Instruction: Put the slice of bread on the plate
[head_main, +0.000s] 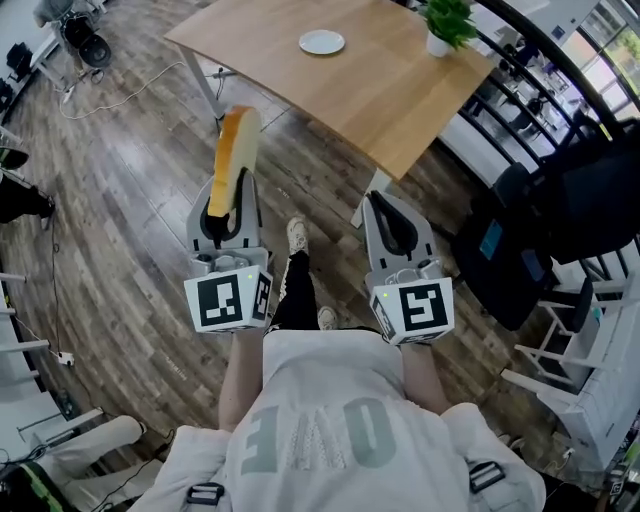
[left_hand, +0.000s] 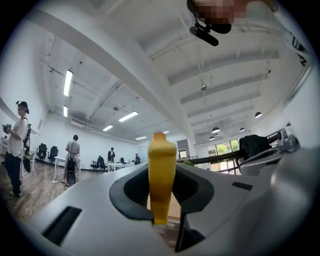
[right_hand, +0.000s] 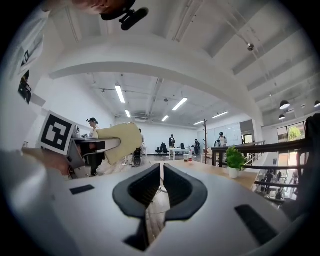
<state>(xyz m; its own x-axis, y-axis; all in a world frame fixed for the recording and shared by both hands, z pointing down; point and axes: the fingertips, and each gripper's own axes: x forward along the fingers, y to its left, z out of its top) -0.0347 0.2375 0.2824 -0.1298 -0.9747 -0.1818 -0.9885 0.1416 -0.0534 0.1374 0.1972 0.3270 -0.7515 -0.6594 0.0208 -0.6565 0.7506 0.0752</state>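
**Item 1. Left claw (head_main: 228, 205), lower left of centre in the head view.** It was closed on the slice of bread (head_main: 236, 150), pads pressing both flat faces at the slice's lower end. The slice stood on edge, most of it jutting past the claw tips toward the bench. It was held in the air, well apart from the plate.

**Handling, judged:** light, soft and spongy, easily crushed or torn. The free length might droop or swing. A gentle pinch across the faces, close to the crust, looked the best hold.

**Item 2. Plate (head_main: 321, 42), top centre.** Small, white and bare, it sat on the far part of the bench (head_main: 400, 100).

**Item 3. Right claw (head_main: 390, 225), lower right of centre.** Its jaws were all but together, with nothing between them.

**Item 4. Potted plant (head_main: 447, 22), upper right.** It stood on the bench, near the plate but apart from it, and was judged no obstacle.

**Item 5. Dark chair (head_main: 560, 200), right edge.** It stood beside the bench's corner. The near bench edge and the floor still lay between slice and plate.
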